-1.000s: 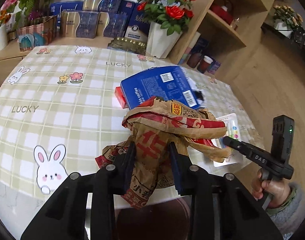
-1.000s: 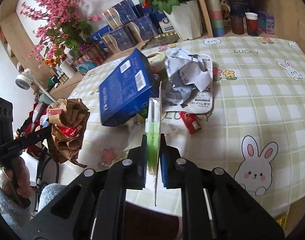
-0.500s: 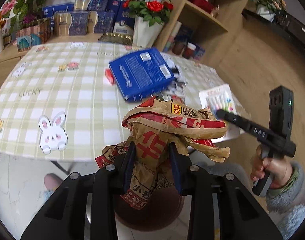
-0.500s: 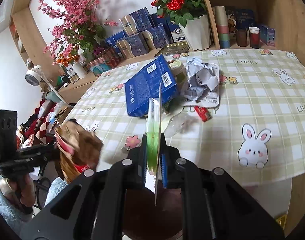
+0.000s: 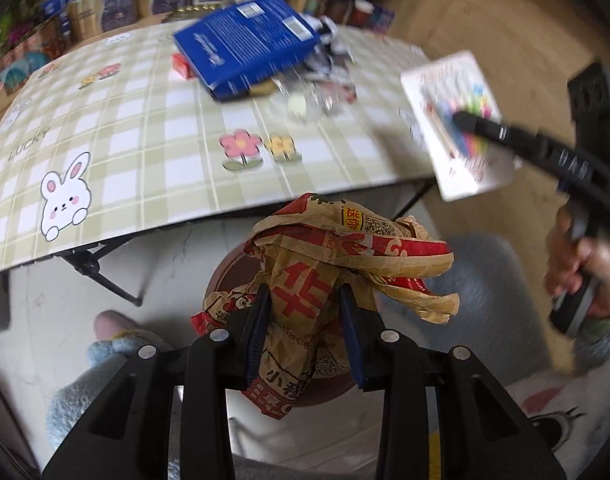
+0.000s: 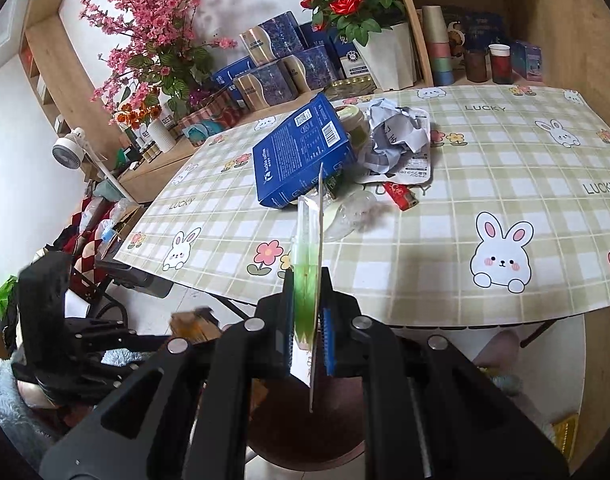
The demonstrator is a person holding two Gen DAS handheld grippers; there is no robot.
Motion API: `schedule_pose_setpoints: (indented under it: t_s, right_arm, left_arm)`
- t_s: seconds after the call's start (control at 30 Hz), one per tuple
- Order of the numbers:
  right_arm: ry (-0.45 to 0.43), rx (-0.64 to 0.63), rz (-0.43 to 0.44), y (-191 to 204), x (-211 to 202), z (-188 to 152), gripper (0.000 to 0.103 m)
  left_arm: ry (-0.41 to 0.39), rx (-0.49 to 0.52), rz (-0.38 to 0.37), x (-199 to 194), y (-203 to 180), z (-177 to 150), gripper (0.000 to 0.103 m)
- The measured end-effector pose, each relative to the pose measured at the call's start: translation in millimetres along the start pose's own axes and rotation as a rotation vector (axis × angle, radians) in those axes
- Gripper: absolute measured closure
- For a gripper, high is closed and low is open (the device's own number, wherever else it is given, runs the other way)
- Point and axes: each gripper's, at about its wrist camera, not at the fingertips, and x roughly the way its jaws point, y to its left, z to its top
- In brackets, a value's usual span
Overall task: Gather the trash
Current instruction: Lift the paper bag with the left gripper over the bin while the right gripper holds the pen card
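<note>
Since 1 second ago both grippers have drawn back off the surface [image 5: 153,184] to beyond its near edge, above a brown bin [image 6: 305,432] on the floor. The left gripper [image 5: 303,324] has its jaws clenched on a crumpled paper bag [image 5: 345,248] printed with red Chinese characters. The right gripper [image 6: 307,320] grips a blister card [image 5: 457,128] edge-on. A blue box [image 6: 301,156] reading "coffee" lies mid-surface; the cloth says "LUCKY".

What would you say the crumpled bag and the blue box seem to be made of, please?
Crumpled bag: brown paper with a matte finish and red print, judging by its sharp creases and soft, torn-looking edges. Blue box: probably thin printed cardboard, slightly glossy, going by its flat panels, crisp folded edges and barcode labels.
</note>
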Motion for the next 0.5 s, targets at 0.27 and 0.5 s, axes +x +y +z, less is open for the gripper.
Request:
schedule_pose_setpoints:
  t_s: [0.27, 0.5]
  right_arm:
    - [-0.011, 0.02, 0.002, -8, -5, -7, 0.088]
    - [-0.001, 0.025, -0.003, -11, -5, -9, 0.088]
  left_arm:
    - [0.098, 0.066, 0.019, 33, -9, 0, 0.068]
    - [0.116, 0.119, 0.038, 51, -19, 5, 0.06]
